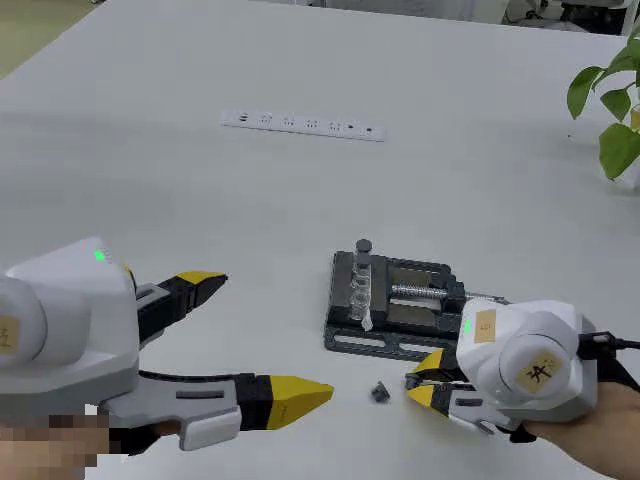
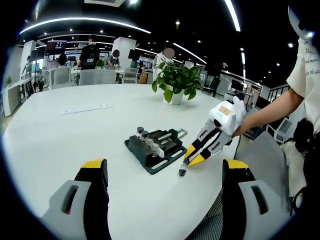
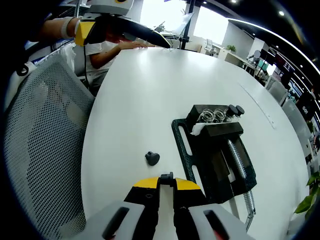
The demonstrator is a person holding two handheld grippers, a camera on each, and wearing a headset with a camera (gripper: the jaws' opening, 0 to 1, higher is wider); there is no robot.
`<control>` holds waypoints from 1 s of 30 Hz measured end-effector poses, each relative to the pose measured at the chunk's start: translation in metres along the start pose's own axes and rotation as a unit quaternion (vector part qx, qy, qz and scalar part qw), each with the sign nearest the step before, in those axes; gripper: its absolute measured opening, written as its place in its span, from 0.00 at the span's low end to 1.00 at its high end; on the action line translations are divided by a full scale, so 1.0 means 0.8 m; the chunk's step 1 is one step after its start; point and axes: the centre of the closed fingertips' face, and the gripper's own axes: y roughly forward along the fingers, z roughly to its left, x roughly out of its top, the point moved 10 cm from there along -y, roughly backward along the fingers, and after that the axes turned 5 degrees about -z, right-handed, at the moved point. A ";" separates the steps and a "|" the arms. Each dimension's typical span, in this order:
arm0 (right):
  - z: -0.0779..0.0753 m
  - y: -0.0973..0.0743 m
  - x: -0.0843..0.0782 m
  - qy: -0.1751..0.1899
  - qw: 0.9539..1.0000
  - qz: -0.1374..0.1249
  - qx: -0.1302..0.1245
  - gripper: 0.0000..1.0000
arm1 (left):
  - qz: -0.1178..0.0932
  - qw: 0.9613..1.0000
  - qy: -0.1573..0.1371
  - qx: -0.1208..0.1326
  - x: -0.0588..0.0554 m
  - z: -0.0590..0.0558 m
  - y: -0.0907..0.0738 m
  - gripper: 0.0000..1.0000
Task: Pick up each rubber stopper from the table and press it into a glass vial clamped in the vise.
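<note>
One stopper (image 1: 380, 392) by vise (image 1: 352, 341), left fingers (image 1: 290, 392) wide apart, right fingers (image 3: 146, 184) nearly together (dark speck between, unclear)

Matt white table (image 1: 150, 200) — dark metal vise (image 1: 400, 346), clear glass vials (image 1: 361, 290).

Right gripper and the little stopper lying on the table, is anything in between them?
No, just bare table. The right gripper view shows the right gripper and the loose stopper apart, with nothing between.
</note>
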 end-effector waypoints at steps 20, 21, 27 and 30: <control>-0.019 -0.078 0.081 -0.065 0.991 -0.105 -0.054 0.05 | -0.011 0.997 -0.041 -0.067 0.055 -0.005 0.033 0.88; -0.021 -0.082 0.085 -0.071 0.990 -0.109 -0.057 0.05 | -0.016 0.996 -0.050 -0.072 0.058 -0.006 0.035 0.87; -0.028 -0.108 0.110 -0.122 0.980 -0.127 -0.089 0.05 | -0.027 0.988 -0.108 -0.103 0.070 -0.008 0.051 0.81; -0.027 -0.116 0.119 -0.143 0.977 -0.128 -0.095 0.05 | -0.034 0.984 -0.133 -0.115 0.074 -0.004 0.057 0.77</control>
